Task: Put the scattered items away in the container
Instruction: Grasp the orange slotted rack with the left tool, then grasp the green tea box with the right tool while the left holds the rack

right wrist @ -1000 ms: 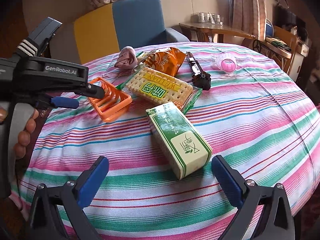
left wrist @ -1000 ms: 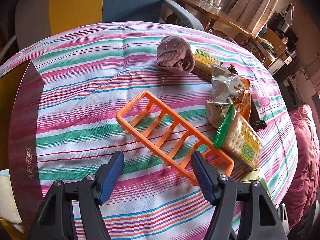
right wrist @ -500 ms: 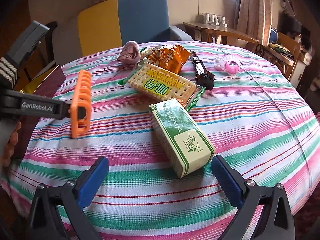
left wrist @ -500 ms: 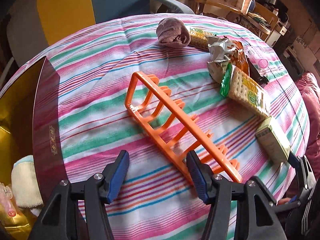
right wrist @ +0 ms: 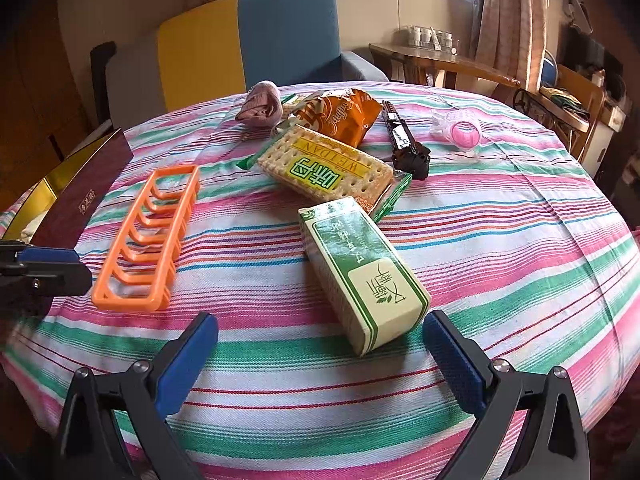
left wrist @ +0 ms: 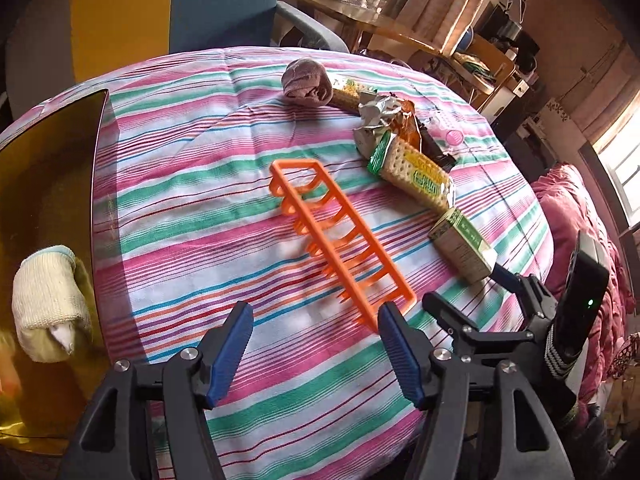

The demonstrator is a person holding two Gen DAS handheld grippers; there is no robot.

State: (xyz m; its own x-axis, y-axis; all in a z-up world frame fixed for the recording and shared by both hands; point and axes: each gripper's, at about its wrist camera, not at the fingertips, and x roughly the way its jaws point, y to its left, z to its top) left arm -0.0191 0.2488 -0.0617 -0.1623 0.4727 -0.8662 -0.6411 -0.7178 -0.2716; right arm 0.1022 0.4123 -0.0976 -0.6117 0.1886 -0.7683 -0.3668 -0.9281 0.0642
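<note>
The orange rack (left wrist: 338, 248) lies flat on the striped cloth, its long axis running away from the left gripper (left wrist: 316, 352) — jaws apart, near end just ahead. The right gripper (right wrist: 320, 360), also spread, faces the green box (right wrist: 362, 272).

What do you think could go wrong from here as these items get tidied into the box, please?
The orange rack lies loose beside the left gripper, whose jaws are open; a thin rail may slip on pickup. The green box overlaps the cracker pack, so lifting it with the right gripper could drag the crackers. The container at the table edge could be nudged.
</note>
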